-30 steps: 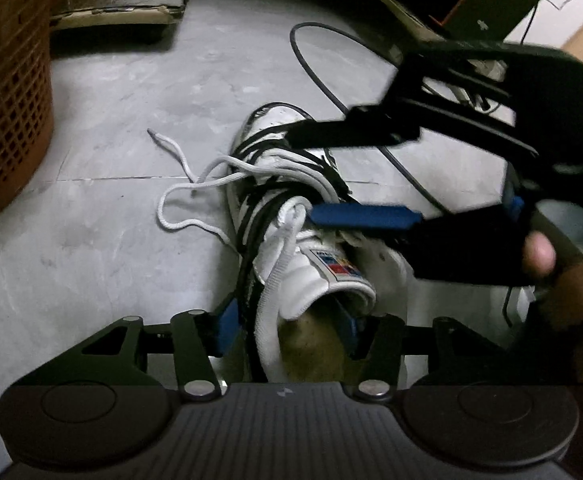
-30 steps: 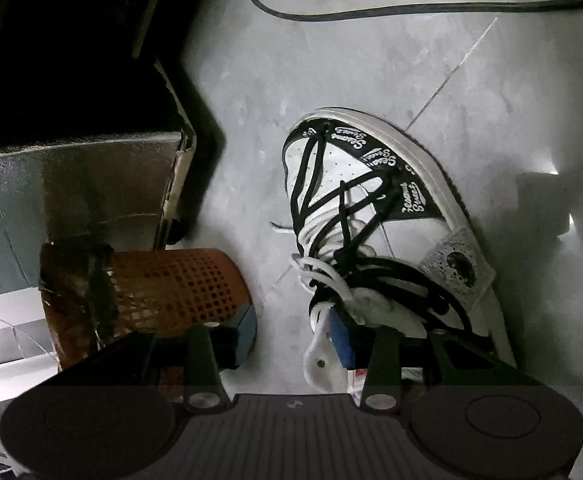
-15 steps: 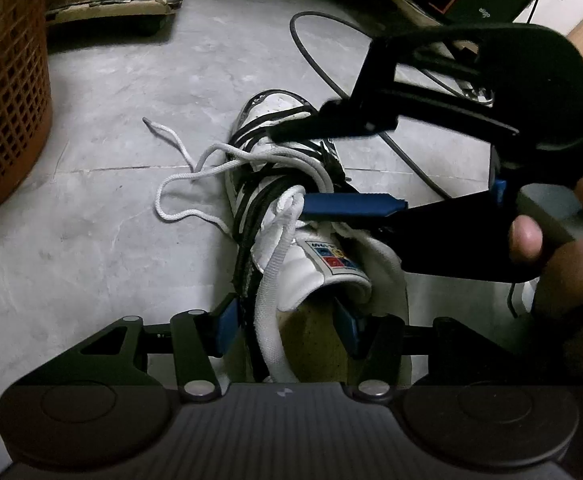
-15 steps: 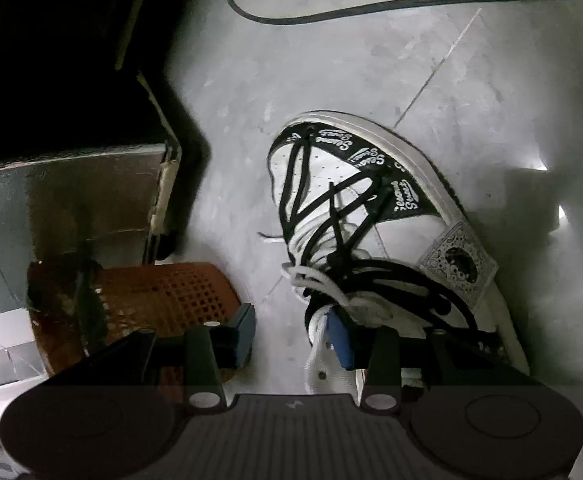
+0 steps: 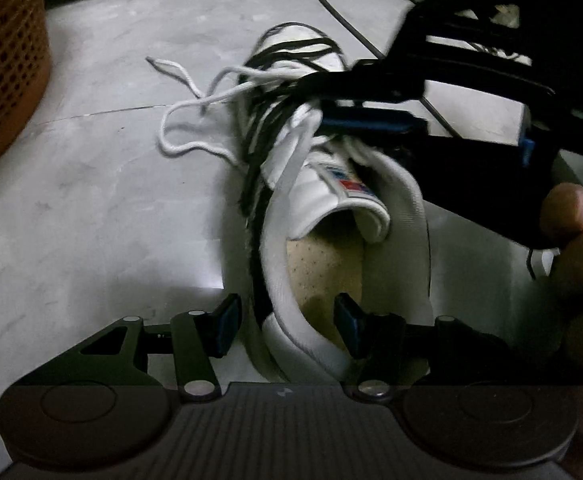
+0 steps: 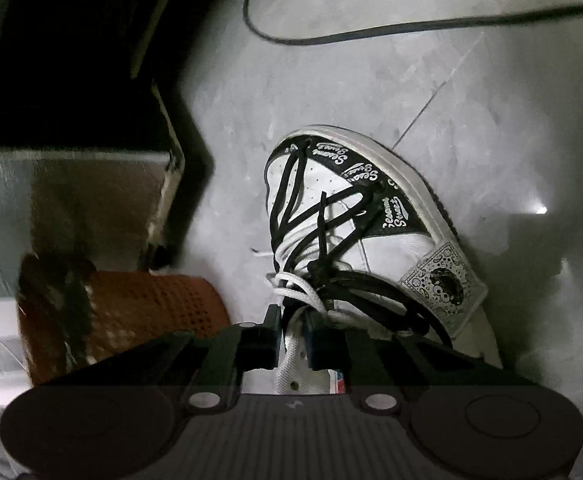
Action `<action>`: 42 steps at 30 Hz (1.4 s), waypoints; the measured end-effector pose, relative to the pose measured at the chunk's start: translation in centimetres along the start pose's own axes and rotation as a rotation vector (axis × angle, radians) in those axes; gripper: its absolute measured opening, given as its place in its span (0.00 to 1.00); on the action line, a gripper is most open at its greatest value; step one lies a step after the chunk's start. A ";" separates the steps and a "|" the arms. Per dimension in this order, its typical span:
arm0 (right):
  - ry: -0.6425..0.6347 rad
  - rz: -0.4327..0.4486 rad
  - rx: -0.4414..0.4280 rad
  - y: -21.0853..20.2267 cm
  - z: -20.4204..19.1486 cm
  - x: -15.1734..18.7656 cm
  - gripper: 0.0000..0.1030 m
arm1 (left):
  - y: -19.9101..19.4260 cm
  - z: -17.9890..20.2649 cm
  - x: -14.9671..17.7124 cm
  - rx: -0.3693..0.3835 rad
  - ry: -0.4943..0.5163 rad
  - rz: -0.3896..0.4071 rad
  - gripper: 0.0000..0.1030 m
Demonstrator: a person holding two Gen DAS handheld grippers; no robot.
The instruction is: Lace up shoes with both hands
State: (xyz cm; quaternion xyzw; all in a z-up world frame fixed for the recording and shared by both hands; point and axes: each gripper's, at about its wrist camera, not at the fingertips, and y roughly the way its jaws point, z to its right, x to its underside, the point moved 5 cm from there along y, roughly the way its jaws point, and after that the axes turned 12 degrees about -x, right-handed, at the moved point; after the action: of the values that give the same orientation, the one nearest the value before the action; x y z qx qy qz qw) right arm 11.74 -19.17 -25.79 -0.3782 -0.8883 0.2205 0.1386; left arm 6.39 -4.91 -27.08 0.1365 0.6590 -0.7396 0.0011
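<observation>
A white and black shoe (image 5: 331, 200) sits on the grey floor (image 5: 91, 200), and both tools are down close to it. The left gripper (image 5: 287, 324) has its jaws around the back edge of the shoe's collar, one finger outside and one inside the opening. The jaws are partly open, and I cannot tell if the pads really press on the collar. It looks like this hand is there to keep the shoe from sliding while the other one works. The right gripper (image 6: 291, 338) has just been closing its jaws, and the white lace (image 6: 297, 300) runs right between them, up by the tongue. The pads look tight on it now, so I think it has caught the lace to pull it. The loose end of that lace (image 5: 179, 80) lies on the floor, off to the left of the left jaws. An orange basket (image 5: 3, 64) stands farther left, well apart from the shoe.
</observation>
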 end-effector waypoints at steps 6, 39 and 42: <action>-0.079 0.058 -0.002 -0.5 -0.6 -0.1 0.16 | 0.2 -1.2 0.1 -0.001 -0.068 -0.008 0.53; -0.044 -0.077 0.048 0.1 -3.1 -0.8 0.36 | 0.3 0.1 0.9 -0.017 -0.024 0.021 0.54; -0.029 -0.122 0.108 0.8 -3.1 -1.1 0.34 | 0.2 0.4 0.9 -0.021 -0.016 0.023 0.55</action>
State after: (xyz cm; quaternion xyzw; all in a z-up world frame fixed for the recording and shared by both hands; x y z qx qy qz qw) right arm 14.28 -18.63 -23.63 -0.3122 -0.8984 0.2647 0.1592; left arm 5.47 -5.15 -27.46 0.1381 0.6650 -0.7337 0.0161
